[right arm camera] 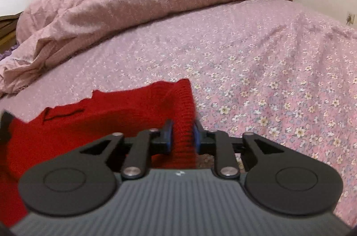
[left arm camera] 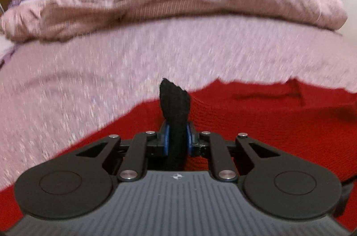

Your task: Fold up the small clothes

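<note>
While the red knit garment (right arm camera: 138, 106) lies spread on the flowery pink bed (right arm camera: 256, 61), the right tool (right arm camera: 181, 137) pinches its bunched edge at 12 o'clock of the tool body. The left tool (left arm camera: 177, 140) is clamped on a black fabric piece (left arm camera: 175, 102) poking up, red knit all around from 9 to 3 o'clock.
</note>
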Available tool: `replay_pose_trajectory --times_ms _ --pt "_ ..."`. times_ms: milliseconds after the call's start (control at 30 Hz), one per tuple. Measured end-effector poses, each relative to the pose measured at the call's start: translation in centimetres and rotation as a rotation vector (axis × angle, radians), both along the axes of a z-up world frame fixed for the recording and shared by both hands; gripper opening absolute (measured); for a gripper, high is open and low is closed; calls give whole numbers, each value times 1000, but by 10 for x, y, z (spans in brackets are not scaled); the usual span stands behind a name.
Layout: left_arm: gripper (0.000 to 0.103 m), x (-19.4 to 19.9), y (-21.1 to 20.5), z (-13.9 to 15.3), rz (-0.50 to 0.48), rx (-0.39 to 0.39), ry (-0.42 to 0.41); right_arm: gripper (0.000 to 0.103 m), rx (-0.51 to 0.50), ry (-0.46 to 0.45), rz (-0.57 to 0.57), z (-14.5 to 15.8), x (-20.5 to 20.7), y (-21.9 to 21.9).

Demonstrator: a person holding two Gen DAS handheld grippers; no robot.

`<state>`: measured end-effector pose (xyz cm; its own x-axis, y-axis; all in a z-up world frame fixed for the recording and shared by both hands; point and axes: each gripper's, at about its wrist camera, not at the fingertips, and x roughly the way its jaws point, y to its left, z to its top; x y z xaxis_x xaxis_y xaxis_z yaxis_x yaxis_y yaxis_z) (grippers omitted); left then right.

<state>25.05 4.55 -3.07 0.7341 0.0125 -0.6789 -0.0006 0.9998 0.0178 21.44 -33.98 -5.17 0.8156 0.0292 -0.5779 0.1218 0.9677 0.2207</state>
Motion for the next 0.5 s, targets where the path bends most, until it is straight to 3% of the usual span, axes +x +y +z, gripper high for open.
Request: replay_pose_trajectory --times_ms 67,133,233,333,367,400,500 --pt "19 0 0 -5 -6 9 0 47 -26 1 -9 7 -1 -2" --pt "19 0 -2 -5 -15 21 -2 54 -51 -23 -18 12 -1 -4" --pt "19 1 -3 -4 -21 22 -9 53 -34 -40 2 16 8 -10" --pt "19 -3 -5 1 -19 21 -23 53 12 11 41 9 28 -14" --pt "19 -8 -5 6 -23 11 -53 24 24 25 61 5 32 -12" --pt "19 -13 -5 12 -28 13 -86 16 38 27 73 3 34 -11" --pt "19 -13 -9 20 -37 50 -126 15 18 -36 50 9 27 -9"
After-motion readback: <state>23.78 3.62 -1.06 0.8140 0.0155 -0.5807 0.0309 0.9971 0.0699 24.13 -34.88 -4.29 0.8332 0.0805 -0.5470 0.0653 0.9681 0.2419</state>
